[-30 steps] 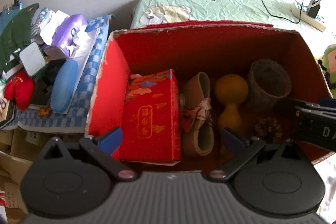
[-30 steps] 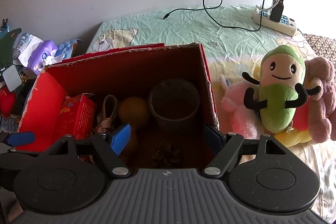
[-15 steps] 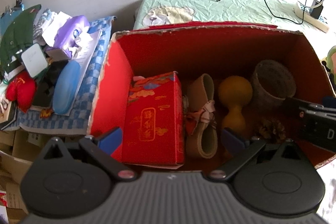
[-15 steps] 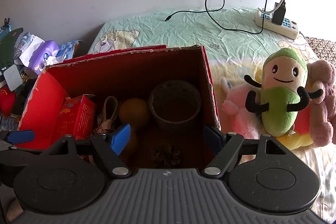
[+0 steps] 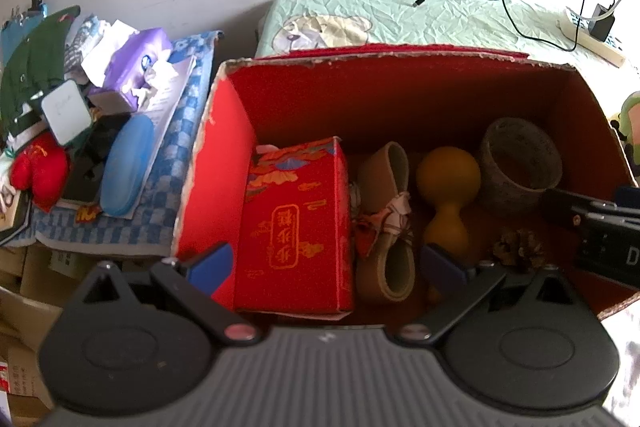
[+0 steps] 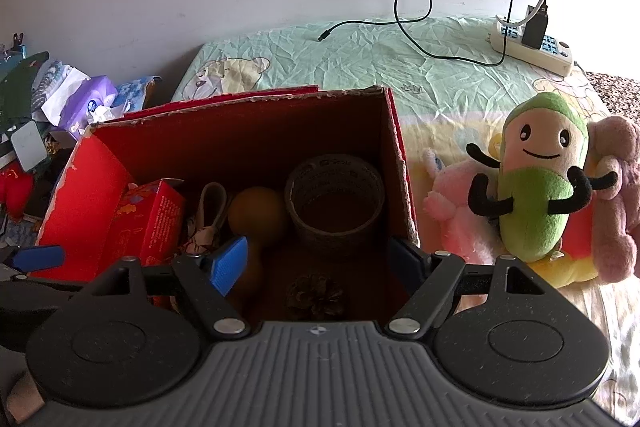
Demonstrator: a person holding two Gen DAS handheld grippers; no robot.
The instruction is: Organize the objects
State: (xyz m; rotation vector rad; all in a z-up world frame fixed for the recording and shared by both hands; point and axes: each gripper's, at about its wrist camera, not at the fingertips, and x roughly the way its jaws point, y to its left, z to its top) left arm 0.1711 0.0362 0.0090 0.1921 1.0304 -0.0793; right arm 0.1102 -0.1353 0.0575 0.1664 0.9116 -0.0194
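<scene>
Both my claws hang released and empty over the red box (image 5: 224,163), where the gift carton (image 5: 294,227), gourd (image 5: 448,179) and pot (image 5: 520,159) sit packed side by side (probably to save room); plush toys (image 6: 536,183) wait outside at three o'clock.

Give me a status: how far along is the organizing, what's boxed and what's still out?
Done: the red carton holds a red gift box, shoe, gourd, tape roll and pine cone. In hand: nothing; left gripper and right gripper are open and empty. Left: the plush toys sit outside on the bed.
</scene>
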